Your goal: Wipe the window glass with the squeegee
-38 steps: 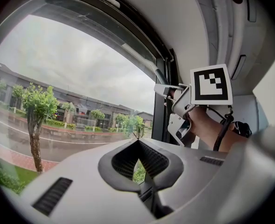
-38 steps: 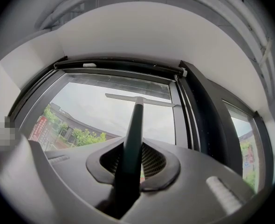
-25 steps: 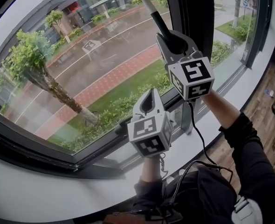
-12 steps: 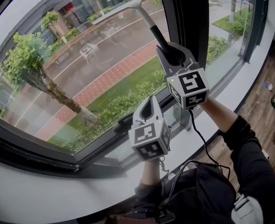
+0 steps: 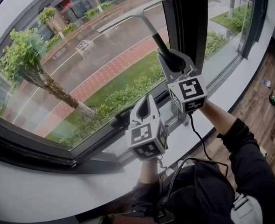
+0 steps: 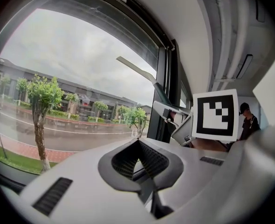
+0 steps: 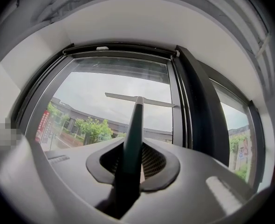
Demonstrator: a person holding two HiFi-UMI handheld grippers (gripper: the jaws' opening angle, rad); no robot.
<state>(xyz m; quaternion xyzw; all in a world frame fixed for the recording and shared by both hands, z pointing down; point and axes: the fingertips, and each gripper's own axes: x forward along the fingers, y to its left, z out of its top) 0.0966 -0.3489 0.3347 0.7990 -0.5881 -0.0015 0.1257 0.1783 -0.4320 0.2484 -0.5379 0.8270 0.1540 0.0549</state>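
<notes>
- The right gripper (image 7: 128, 167) has its jaws clamped on the squeegee (image 7: 134, 125) by the dark handle. The handle runs straight out ahead of the jaws, and the blade (image 7: 140, 99) sits crosswise at its far end. As far as can be judged, the blade lies against the window glass (image 7: 95, 92).
- The blade's right end is just beside the dark upright frame (image 7: 198, 106), up and to the right of the jaws. On that showing, the stroke in hand covers the right-hand strip of the pane.
- To do it well, press the whole blade edge evenly on the glass, with the handle leaning off the pane rather than square to it. Draw the blade back toward the jaws in one steady pull, down to the lower frame (image 5: 44, 149).
- Hold the blade level. The grip is far back on a long handle, so a small twist of the jaws would likely lift one end and leave a streak.
- Watch the blade's right end. A knock against the upright frame could skew the stroke.
- The left gripper (image 5: 144, 104) hangs below and to the left of the right jaws, near the lower frame. Its jaws are pressed together on nothing. It is best held clear of the blade's path.
</notes>
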